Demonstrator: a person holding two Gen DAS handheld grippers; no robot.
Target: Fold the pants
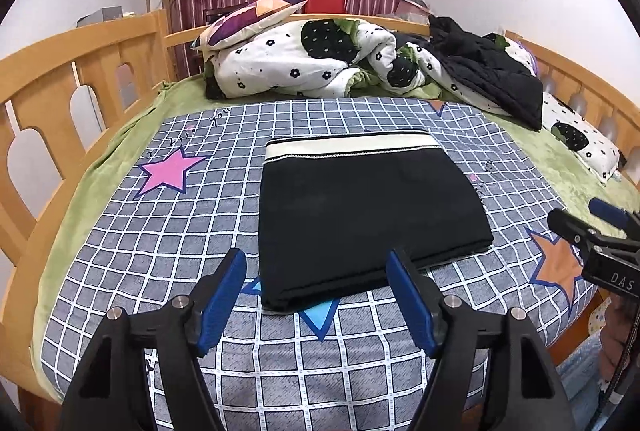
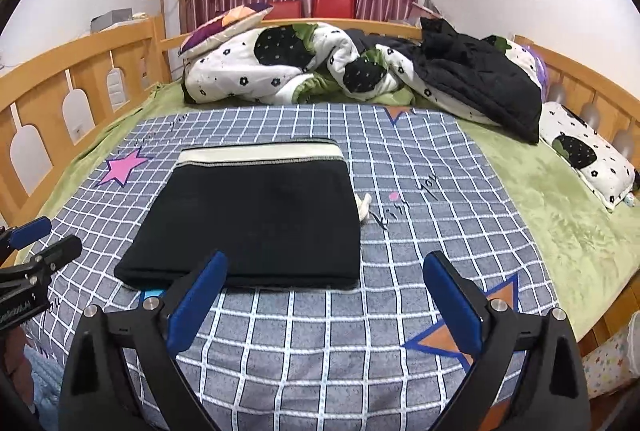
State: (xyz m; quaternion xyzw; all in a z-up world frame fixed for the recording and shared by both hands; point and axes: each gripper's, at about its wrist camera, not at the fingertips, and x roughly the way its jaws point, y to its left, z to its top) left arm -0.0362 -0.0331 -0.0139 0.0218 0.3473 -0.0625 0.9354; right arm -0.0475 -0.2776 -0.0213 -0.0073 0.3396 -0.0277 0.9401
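The black pants (image 1: pixel 368 215) lie folded into a flat rectangle on the checked sheet (image 1: pixel 160 239), cream waistband at the far end. They also show in the right wrist view (image 2: pixel 256 223), where a white drawstring end (image 2: pixel 364 209) pokes out at their right side. My left gripper (image 1: pixel 318 267) is open and empty, hovering just in front of the pants' near edge. My right gripper (image 2: pixel 326 273) is open and empty, near the pants' near right corner. Each gripper shows in the other's view: the right one (image 1: pixel 588 223), the left one (image 2: pixel 44 239).
A rumpled white flowered quilt (image 1: pixel 312 59), a patterned pillow (image 1: pixel 248 19) and a black jacket (image 1: pixel 488 71) are piled at the far end of the bed. Wooden rails (image 1: pixel 60 79) run along both sides. A small pillow (image 2: pixel 592 155) lies at the right.
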